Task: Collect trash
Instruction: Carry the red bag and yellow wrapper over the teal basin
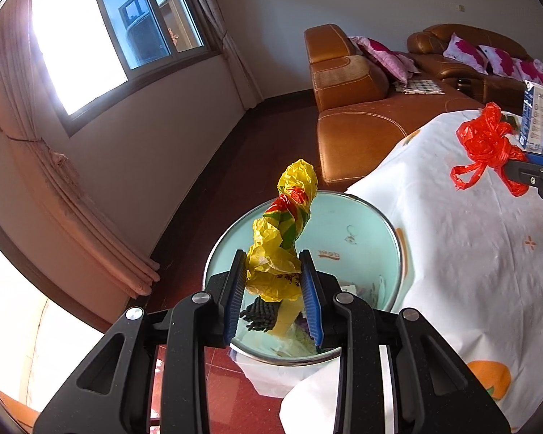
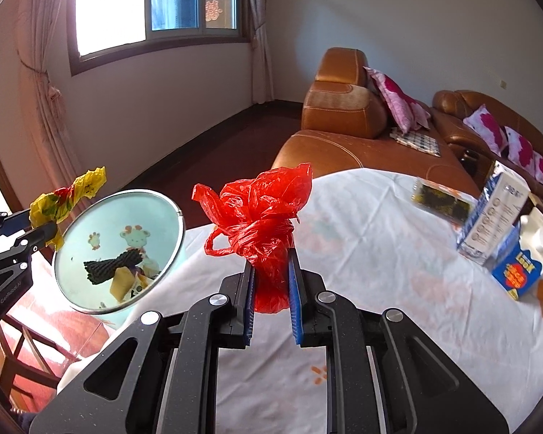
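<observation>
My left gripper (image 1: 273, 258) is shut on a twisted yellow plastic bag (image 1: 289, 213) with red and green print, held above the open mint-green trash bin (image 1: 365, 224). The bin (image 2: 105, 213) stands beside the table and holds a black foam piece (image 2: 110, 264) and other scraps. My right gripper (image 2: 271, 256) is shut on a knotted red plastic bag (image 2: 260, 213), held above the white tablecloth (image 2: 380, 289). The red bag (image 1: 483, 141) and the right gripper also show in the left wrist view. The left gripper (image 2: 41, 231) with the yellow bag (image 2: 67, 195) shows at the left in the right wrist view.
Milk cartons (image 2: 496, 213) (image 2: 525, 256) and a dark patterned packet (image 2: 441, 199) sit on the table's right side. A brown leather sofa (image 2: 344, 115) with pink cushions stands behind. A wooden chair (image 2: 21, 358) is at lower left.
</observation>
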